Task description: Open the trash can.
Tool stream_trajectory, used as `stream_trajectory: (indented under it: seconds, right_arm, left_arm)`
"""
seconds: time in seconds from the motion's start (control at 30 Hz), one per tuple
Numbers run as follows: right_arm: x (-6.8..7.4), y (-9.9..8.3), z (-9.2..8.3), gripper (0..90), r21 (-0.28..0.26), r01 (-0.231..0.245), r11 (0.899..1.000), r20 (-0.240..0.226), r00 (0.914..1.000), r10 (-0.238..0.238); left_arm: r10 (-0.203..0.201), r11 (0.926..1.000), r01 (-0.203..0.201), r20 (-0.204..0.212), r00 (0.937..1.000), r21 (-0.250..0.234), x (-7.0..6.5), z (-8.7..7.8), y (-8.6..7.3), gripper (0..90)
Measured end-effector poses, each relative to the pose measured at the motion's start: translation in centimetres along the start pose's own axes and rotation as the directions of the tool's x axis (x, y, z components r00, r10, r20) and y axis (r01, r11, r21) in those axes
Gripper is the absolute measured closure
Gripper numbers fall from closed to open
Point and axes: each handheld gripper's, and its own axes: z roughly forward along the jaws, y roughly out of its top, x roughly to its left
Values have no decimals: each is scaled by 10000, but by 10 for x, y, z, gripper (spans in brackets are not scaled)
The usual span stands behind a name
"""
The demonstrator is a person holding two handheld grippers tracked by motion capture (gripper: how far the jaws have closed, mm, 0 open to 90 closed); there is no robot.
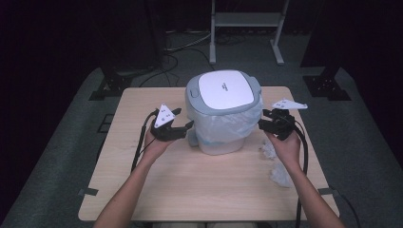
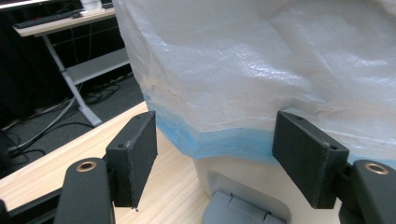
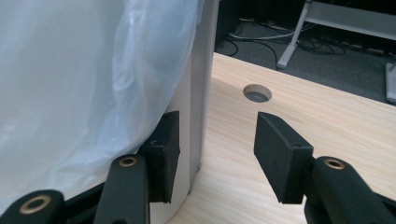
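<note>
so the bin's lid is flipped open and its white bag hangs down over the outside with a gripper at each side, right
Not quite: the lid is shut, lying flat on top of the bin, as the high view shows. The rest holds: the white bag hangs over the outside, with the left gripper at one side and the right gripper at the other, both with jaws apart.

From my seat the high view looks dim and a bit soft: light falls from above on the pale wooden table (image 1: pixel 204 185), and the room behind is almost black. The glossy white bin lid (image 1: pixel 224 87) glares slightly. In both gripper views the translucent plastic bag (image 2: pixel 261 60) shines bright, and the near black jaws are blurred.
</note>
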Motion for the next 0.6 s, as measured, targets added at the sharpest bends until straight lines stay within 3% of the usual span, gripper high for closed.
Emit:
stream_trajectory:
  seconds: [0.23,0.4,0.6]
  right_arm:
    - [-6,-6,-9,488,-132,-189,9997,-16,9998,189]
    - [-4,-14,-14,485,-110,-270,9996,-160,9995,268]
    - [1,-25,-18,477,-51,-251,9997,-186,9995,250]
  left_arm:
    - [-385,9993,385,268,9989,-29,6,0,-5,286]
    - [-526,9984,531,-254,9983,206,19,0,-16,286]
    - [-477,9984,500,-756,9960,277,35,12,-13,286]
